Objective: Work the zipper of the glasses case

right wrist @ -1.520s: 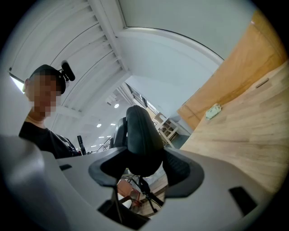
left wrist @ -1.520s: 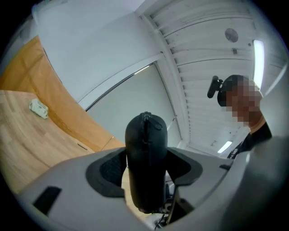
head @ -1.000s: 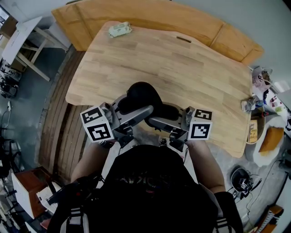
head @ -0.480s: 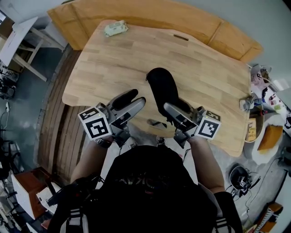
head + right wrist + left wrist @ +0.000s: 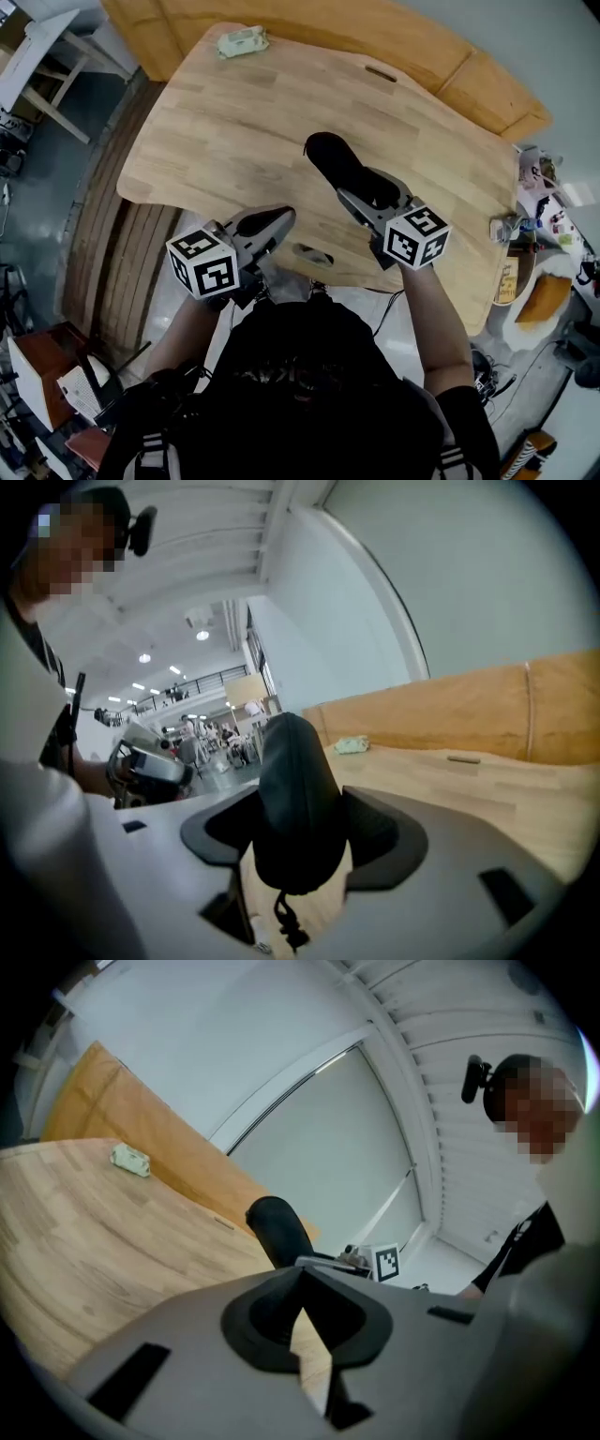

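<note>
Jaws: on right gripper (image 5: 298, 841), wide and clamped on case (image 5: 292, 761); on left gripper (image 5: 300, 1302), just closed together, nothing between them

Head view looks steeply down on the table (image 5: 234, 122). Both gripper views skim it low, sharing the glasses case (image 5: 333, 159)

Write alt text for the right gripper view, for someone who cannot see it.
The right gripper clamps a black glasses case between its two grey jaws, the pull cord dangling beneath. Behind stretches a pale wooden table with a small green packet on it.
</note>
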Tool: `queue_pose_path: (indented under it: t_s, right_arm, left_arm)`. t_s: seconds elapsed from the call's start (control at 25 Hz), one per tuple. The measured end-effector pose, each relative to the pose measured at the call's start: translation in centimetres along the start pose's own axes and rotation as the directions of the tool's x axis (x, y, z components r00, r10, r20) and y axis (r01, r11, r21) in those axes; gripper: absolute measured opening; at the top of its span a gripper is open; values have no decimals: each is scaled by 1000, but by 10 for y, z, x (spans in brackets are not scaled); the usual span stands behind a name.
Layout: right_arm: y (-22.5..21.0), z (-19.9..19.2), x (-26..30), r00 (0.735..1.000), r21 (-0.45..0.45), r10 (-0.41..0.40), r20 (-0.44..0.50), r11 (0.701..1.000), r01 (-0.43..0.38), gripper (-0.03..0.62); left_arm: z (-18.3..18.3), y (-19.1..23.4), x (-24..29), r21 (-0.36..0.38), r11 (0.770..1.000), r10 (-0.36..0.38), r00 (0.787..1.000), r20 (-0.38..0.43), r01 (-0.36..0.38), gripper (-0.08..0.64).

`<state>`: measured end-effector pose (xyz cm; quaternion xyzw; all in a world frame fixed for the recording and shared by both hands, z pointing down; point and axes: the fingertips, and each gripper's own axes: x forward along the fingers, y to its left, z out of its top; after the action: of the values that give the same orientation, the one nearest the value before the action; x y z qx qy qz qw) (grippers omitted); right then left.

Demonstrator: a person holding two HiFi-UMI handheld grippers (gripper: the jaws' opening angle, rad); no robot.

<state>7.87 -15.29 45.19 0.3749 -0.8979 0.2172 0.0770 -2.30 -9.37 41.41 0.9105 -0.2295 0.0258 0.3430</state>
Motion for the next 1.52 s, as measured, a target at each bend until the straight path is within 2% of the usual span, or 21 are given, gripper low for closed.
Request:
queue_pose_path:
  t_s: [0.08, 0.16, 0.32, 0.52, 0.76, 0.84, 1.0, 1.2, 1.4, 1.52]
  right_arm:
    - [-13, -8, 14, 998, -102, -34, -54, 994, 28, 287]
    - [-26, -18, 30, 991, -235, -72, -114, 971, 44, 287]
    - [-48, -43, 64, 967, -454, -122, -223, 891, 8, 287]
    - [-78, -73, 104, 934, -609, -170, -315, 790, -61, 287]
    - [-106, -102, 144, 898, -680, -177, -403, 715, -164, 287]
    - [-111, -107, 155, 891, -691, -171, -420, 696, -193, 287]
    - [-121, -115, 172, 881, -730, -172, -441, 640, -241, 287]
    - [-128, -115, 183, 877, -738, -176, -447, 627, -250, 287]
    - [-131, -128, 183, 862, -765, -213, -459, 588, -263, 288]
    - [-132, -129, 185, 862, -767, -223, -456, 590, -253, 288]
  left_arm:
    - [-8, 5, 2, 51, 997, 52, 998, -28, -50, 12]
    - [-17, 8, 3, 81, 993, 93, 995, -48, -89, 11]
    - [-35, 8, 4, 73, 989, 130, 989, -68, -125, 11]
    - [-55, 13, 0, 28, 981, 195, 978, -79, -193, 12]
    - [-67, 22, -8, -28, 960, 275, 957, -88, -278, 12]
    - [-70, 25, -10, -37, 952, 301, 950, -89, -305, 11]
    - [-75, 31, -14, -60, 937, 338, 938, -82, -343, 12]
    - [-79, 37, -20, -94, 923, 367, 927, -80, -374, 12]
    - [-76, 37, -19, -109, 921, 367, 927, -70, -373, 12]
    - [-73, 38, -16, -106, 924, 362, 930, -70, -367, 12]
